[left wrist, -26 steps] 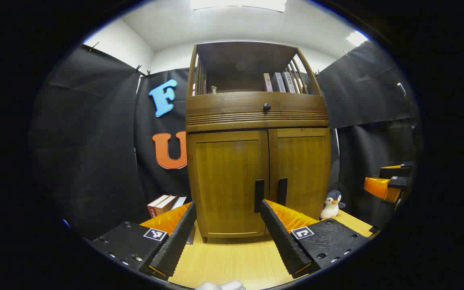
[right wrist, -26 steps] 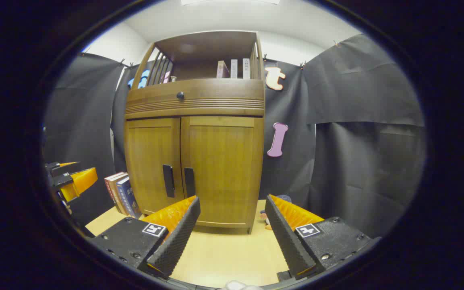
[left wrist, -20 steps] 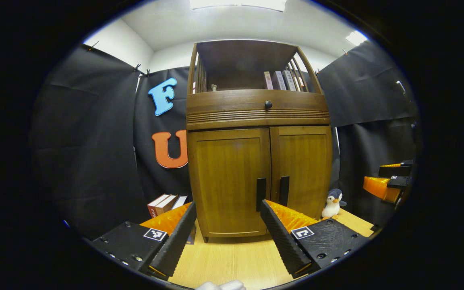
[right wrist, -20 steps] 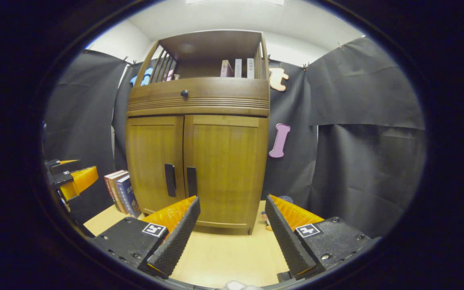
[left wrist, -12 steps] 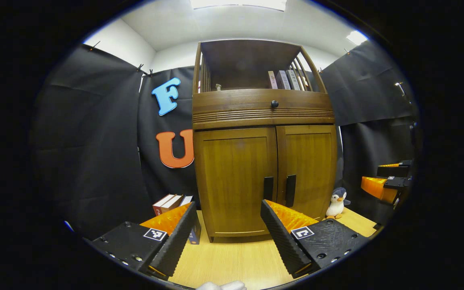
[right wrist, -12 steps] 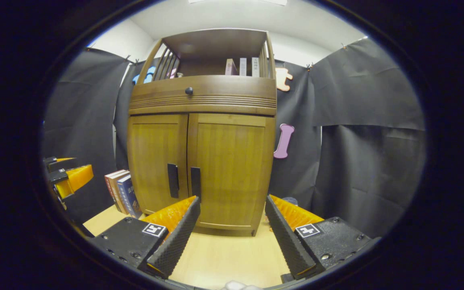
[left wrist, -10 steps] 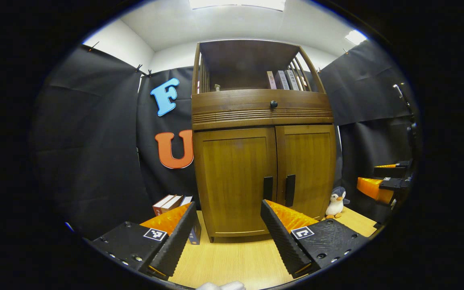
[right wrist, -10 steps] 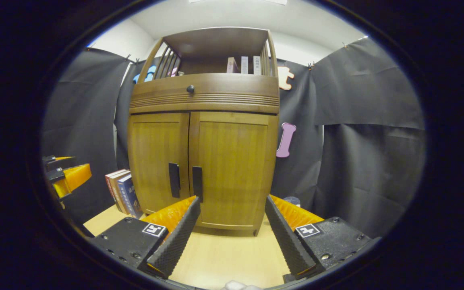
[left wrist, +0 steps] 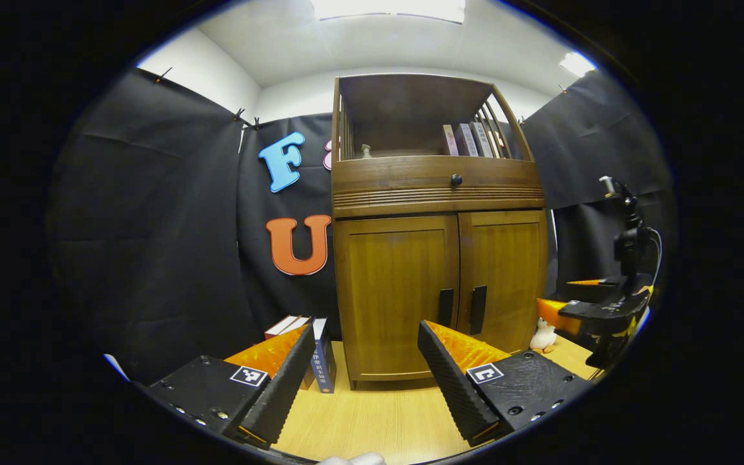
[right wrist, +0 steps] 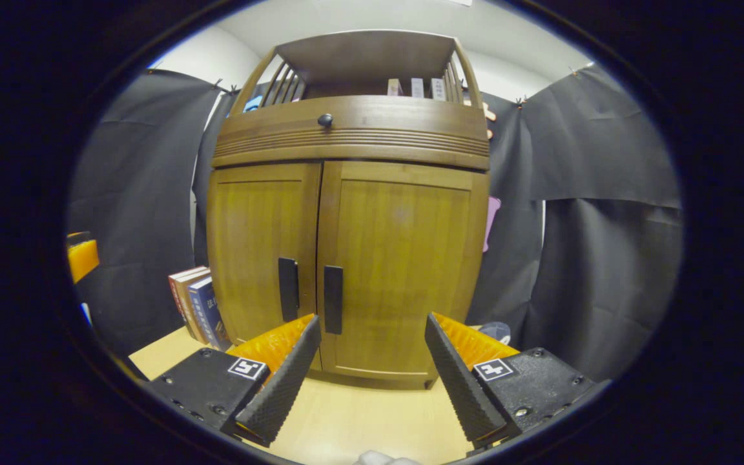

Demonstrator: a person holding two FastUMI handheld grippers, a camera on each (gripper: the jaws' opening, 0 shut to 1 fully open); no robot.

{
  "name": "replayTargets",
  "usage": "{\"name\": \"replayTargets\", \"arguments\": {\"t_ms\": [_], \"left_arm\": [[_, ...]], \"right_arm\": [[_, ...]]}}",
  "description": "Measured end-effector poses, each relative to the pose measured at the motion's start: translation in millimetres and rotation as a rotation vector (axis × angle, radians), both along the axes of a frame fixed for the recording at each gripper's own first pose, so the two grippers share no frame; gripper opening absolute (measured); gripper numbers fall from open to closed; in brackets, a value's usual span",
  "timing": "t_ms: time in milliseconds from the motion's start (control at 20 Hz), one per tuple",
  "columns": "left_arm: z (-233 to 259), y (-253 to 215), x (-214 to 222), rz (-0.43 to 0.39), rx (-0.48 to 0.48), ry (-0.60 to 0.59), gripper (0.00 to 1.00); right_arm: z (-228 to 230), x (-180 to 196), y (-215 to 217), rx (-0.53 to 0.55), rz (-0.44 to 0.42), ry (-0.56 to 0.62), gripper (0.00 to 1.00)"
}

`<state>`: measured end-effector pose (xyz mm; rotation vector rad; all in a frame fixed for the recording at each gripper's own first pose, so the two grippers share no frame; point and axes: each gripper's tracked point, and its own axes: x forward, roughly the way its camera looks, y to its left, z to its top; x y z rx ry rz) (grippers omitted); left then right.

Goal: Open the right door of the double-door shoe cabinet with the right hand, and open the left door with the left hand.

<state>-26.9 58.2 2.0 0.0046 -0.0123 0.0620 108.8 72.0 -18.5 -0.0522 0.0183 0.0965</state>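
Closer now to the shoe cabinet (right wrist: 349, 258) in the right gripper view than a second ago, with the doors looming larger; drawn back and swung leftward in the left gripper view, so the cabinet (left wrist: 440, 258) sits smaller and right of centre. Partly hidden behind the right gripper (left wrist: 588, 310) at the far right edge: a small plush toy (left wrist: 545, 336), body mostly hard to make out. Cut off at the left rim of the right gripper view: only an orange sliver of the left gripper (right wrist: 81, 258). Blurred beyond reading: spines of the shelf books (left wrist: 469, 139) up top and of the books (left wrist: 317, 352) standing on the desk (left wrist: 372, 420) beside the cabinet's left side.

Held low and level, left gripper (left wrist: 365, 381) with jaws wide apart, gripping nothing, aimed at the left door (left wrist: 398, 297). Likewise right gripper (right wrist: 372, 381), jaws spread and empty, pointing at the right door (right wrist: 404, 271), near its dark handle (right wrist: 332, 299) yet apart from it. Both doors shut, handles side by side at the centre seam, cabinet standing on the desk (right wrist: 359, 426).
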Motion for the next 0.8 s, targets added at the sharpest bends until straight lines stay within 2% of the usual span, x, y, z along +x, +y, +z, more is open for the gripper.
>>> {"name": "replayTargets", "arguments": {"t_ms": [350, 650, 800], "left_arm": [[-5, 21, -16, 0.059, 0.013, 0.024, 0.96], [-8, 37, -21, 0.115, 0.005, 0.035, 0.96], [-8, 43, -24, 0.139, 0.004, 0.042, 0.96]], "right_arm": [[-4, 75, 32, -0.014, 0.024, 0.017, 1.00], [-17, 124, 51, -0.034, 0.023, 0.070, 1.00], [-26, 147, 54, -0.026, 0.016, 0.101, 0.96]]}}
